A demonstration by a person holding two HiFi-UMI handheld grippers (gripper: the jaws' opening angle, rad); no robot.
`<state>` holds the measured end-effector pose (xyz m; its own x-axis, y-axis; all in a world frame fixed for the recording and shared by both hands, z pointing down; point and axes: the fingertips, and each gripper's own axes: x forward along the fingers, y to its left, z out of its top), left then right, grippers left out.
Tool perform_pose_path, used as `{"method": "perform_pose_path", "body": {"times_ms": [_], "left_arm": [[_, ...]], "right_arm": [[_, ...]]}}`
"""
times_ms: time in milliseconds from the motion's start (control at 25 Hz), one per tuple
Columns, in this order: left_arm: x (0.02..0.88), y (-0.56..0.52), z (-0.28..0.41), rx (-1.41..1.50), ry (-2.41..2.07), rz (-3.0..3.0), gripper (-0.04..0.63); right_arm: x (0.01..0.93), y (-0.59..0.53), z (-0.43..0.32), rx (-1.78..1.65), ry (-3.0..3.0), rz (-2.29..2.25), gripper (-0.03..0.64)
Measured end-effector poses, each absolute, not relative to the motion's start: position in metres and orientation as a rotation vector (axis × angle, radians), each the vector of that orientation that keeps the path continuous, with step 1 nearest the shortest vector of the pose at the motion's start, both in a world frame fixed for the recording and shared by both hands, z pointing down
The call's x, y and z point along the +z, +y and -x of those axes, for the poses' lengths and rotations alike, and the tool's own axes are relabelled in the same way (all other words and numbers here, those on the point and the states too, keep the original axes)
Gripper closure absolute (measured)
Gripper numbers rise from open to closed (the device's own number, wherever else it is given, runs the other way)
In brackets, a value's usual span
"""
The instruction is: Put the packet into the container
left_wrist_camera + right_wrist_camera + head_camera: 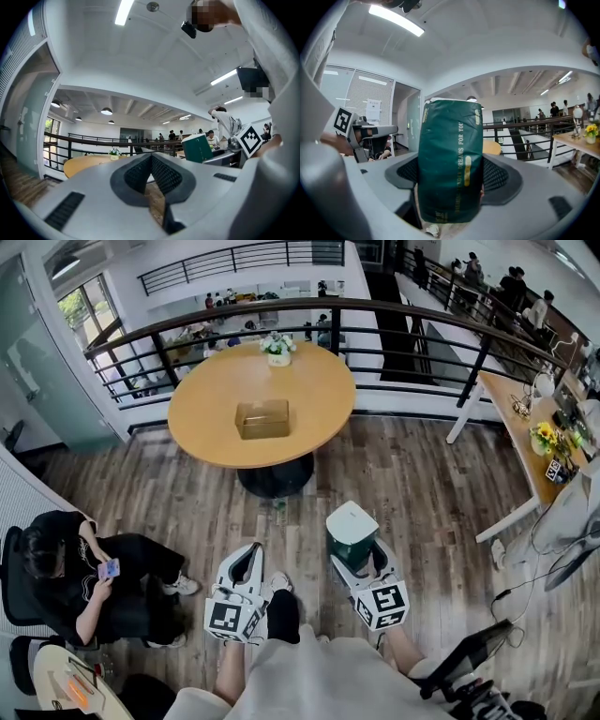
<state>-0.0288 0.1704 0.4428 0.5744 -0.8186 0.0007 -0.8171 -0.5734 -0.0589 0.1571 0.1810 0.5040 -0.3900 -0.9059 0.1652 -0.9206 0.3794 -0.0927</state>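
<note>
**Green packet gripped, container well ahead on the round surface**

Dark green with a white top, the packet (450,154) stands upright in the right gripper (357,557); its fingers (502,176) press on both sides of the packet's lower half, and pale lettering runs up the green face; in the head view the white top shows above the wood-plank floor (422,484), near the person's feet. The left gripper (151,165) holds nothing; its ribbed black fingers (136,174) meet at the tips, with only floor showing below them; it hangs beside the right gripper, about level with it, the two apart.

The container (262,418), a translucent amber box, sits near the middle of the round wooden surface (211,418); it lies straight ahead of both grippers and well apart from them, so the packet is nowhere near it. A small white pot of flowers (278,349) stands at the far edge of the same surface, apart from the container; a dark pedestal (275,476) carries the surface from below; a black railing (412,315) curves round behind it.

A person (70,577) in dark clothes sits at the left, bent over a phone (109,569); a long pale desk (511,427) on white legs stands at the right, with yellow flowers (544,437) on it.
</note>
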Motion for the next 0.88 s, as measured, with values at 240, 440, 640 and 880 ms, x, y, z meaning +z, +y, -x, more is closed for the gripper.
{"method": "perform_pose_path", "body": {"times_ms": [240, 440, 640, 880], "left_arm": [[0.444, 0.113, 0.038, -0.031, 1.436, 2.749, 0.591], [0.437, 0.058, 0.058, -0.016, 1.439, 2.762, 0.591], [0.433, 0.006, 0.077, 0.005, 1.435, 2.779, 0.591], [0.421, -0.045, 0.098, 0.029, 1.41, 2.798, 0.591]], "right_arm": [[0.501, 0.123, -0.147, 0.254, -2.528, -1.664, 0.229], [0.491, 0.067, -0.125, 0.258, -2.524, -1.654, 0.229], [0.481, 0.014, -0.096, 0.21, -2.524, -1.616, 0.229], [0.467, -0.039, -0.07, 0.204, -2.516, -1.631, 0.229]]}}
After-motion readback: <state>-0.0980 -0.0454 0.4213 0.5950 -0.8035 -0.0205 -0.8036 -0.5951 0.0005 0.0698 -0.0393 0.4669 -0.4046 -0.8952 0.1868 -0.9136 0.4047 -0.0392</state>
